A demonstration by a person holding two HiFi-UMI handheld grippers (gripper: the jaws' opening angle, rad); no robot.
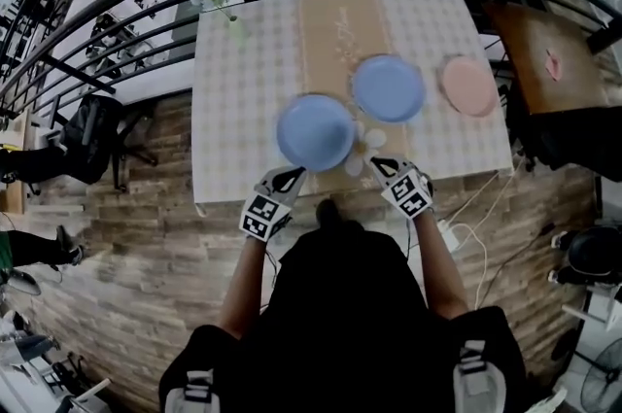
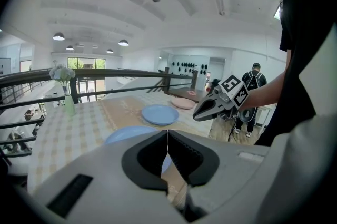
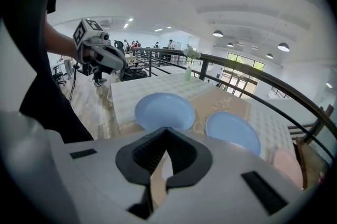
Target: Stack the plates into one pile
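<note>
The fingers (image 2: 192, 159) of the left gripper (image 1: 292, 174) are pressed together with nothing between them, and the fingers (image 3: 187, 157) of the right gripper (image 1: 379, 164) are pressed together and empty too. Both grippers hang over the front edge of the counter (image 1: 243, 110), one on each side of the near blue plate (image 1: 315, 131).

The plates lie apart, so no pile has been started. The far blue plate (image 1: 388, 87) sits on the tan runner (image 1: 335, 27), just behind and to the right of the near one. The pink plate (image 1: 469, 86) lies further right, close to the counter's right edge.

What could go wrong, as I judge it:
- With the fingers closed like this, neither gripper can take a rim. If one goes in without spreading, it will likely shove the plate instead of picking it up.
- The plates lie flat on a cloth, with their rims low. A finger coming in too low could catch the cloth and drag it, and the plates with it.
- The pink plate is near the edge, so a push to the right could send it off the counter.
- A plate pinched at one rim only may tip and slip out while being carried.
- Setting one plate down off-centre on another could leave the pile crooked.

The vase (image 1: 235, 27) stands at the far left, well away from the plates, so it looks safe.

Count:
- blue plates: two
- pink plates: one
- vases: one
- runners: one
- grippers: two
</note>
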